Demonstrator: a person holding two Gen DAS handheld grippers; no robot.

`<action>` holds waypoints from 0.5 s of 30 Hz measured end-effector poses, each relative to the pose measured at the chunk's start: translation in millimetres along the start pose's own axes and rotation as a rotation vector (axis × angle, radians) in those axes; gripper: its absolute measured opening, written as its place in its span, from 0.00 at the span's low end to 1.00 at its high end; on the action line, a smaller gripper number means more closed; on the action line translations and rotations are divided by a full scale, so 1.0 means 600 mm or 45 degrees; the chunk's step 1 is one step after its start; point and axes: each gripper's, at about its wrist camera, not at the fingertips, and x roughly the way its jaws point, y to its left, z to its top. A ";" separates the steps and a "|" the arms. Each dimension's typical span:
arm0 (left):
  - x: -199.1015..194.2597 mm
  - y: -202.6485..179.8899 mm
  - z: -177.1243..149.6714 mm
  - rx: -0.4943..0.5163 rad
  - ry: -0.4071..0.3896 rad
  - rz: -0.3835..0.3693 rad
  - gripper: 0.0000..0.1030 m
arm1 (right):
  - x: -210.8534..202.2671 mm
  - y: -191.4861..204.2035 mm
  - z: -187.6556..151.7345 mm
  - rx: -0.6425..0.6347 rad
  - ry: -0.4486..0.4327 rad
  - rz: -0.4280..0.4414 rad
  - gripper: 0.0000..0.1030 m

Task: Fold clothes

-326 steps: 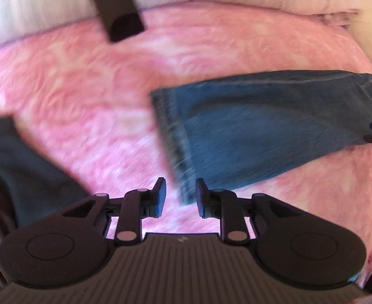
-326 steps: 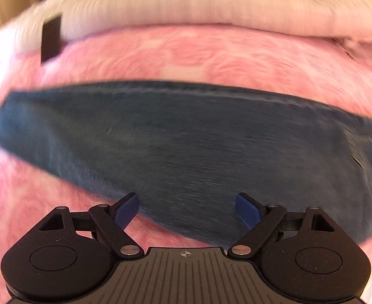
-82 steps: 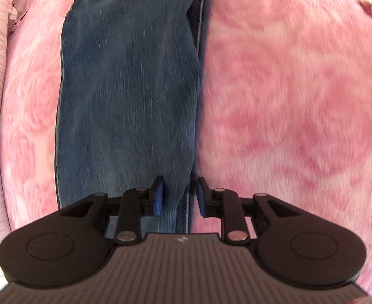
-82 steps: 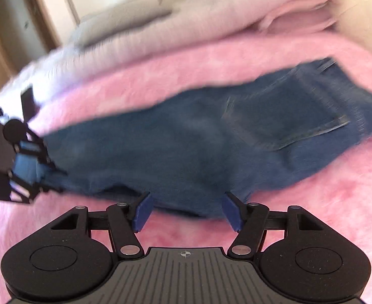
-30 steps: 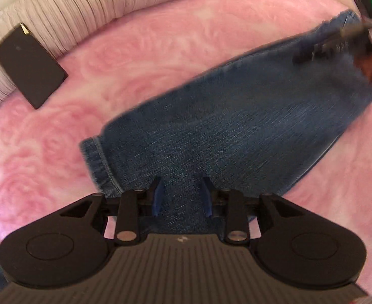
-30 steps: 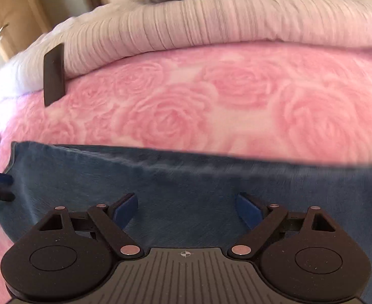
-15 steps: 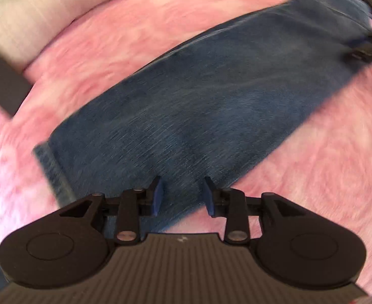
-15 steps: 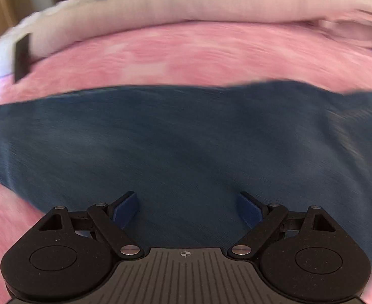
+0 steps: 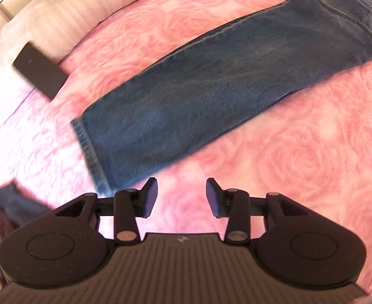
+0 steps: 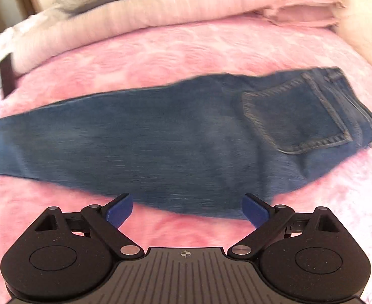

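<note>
Blue jeans (image 9: 211, 83) lie folded lengthwise, leg on leg, flat on a pink rose-patterned blanket (image 9: 299, 152). In the left wrist view the hem is at lower left and the waist at upper right. In the right wrist view the jeans (image 10: 160, 147) show a back pocket (image 10: 294, 116) at the right. My left gripper (image 9: 182, 200) is open and empty, just below the hem end. My right gripper (image 10: 187, 210) is wide open and empty, at the near edge of the jeans.
A black flat device (image 9: 39, 69) lies at the blanket's far left edge. A striped white duvet (image 10: 135, 20) and folded pink bedding (image 10: 307, 12) are piled behind. Another dark garment (image 9: 11, 202) lies at the lower left.
My left gripper has let go of the hem, opened and drawn back off the jeans. My right gripper has pulled back too, so the whole pair now lies flat in view.
</note>
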 end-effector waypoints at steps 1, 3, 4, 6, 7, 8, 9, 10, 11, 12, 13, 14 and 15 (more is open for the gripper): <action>-0.011 0.001 -0.006 -0.011 -0.004 0.011 0.37 | -0.009 0.009 0.004 -0.022 -0.007 0.019 0.93; -0.028 0.005 -0.018 -0.031 -0.015 0.033 0.38 | -0.020 0.036 0.016 -0.052 -0.005 0.048 0.93; -0.033 0.008 -0.025 -0.033 -0.020 0.040 0.39 | -0.024 0.050 0.023 -0.064 -0.001 0.061 0.93; -0.041 0.015 -0.040 -0.032 -0.031 0.055 0.40 | -0.028 0.082 0.037 -0.092 0.001 0.079 0.93; -0.045 0.017 -0.048 -0.012 -0.039 0.069 0.40 | -0.031 0.099 0.043 -0.108 -0.007 0.090 0.93; -0.048 0.019 -0.057 0.016 -0.048 0.085 0.41 | -0.035 0.117 0.048 -0.122 -0.013 0.099 0.93; -0.049 0.018 -0.065 0.070 -0.063 0.109 0.41 | -0.040 0.137 0.052 -0.136 -0.015 0.103 0.93; -0.049 0.016 -0.075 0.155 -0.081 0.143 0.41 | -0.044 0.156 0.057 -0.147 -0.017 0.109 0.93; -0.041 0.013 -0.085 0.259 -0.099 0.181 0.41 | -0.047 0.175 0.059 -0.156 -0.020 0.117 0.93; -0.031 0.011 -0.094 0.368 -0.116 0.220 0.41 | -0.049 0.196 0.058 -0.171 -0.024 0.126 0.93; -0.021 0.009 -0.104 0.476 -0.133 0.259 0.41 | -0.050 0.218 0.056 -0.197 -0.025 0.134 0.93; -0.011 0.006 -0.114 0.585 -0.150 0.297 0.41 | -0.048 0.241 0.050 -0.245 -0.022 0.141 0.93; 0.004 0.006 -0.122 0.680 -0.174 0.331 0.41 | -0.045 0.265 0.042 -0.302 -0.020 0.142 0.93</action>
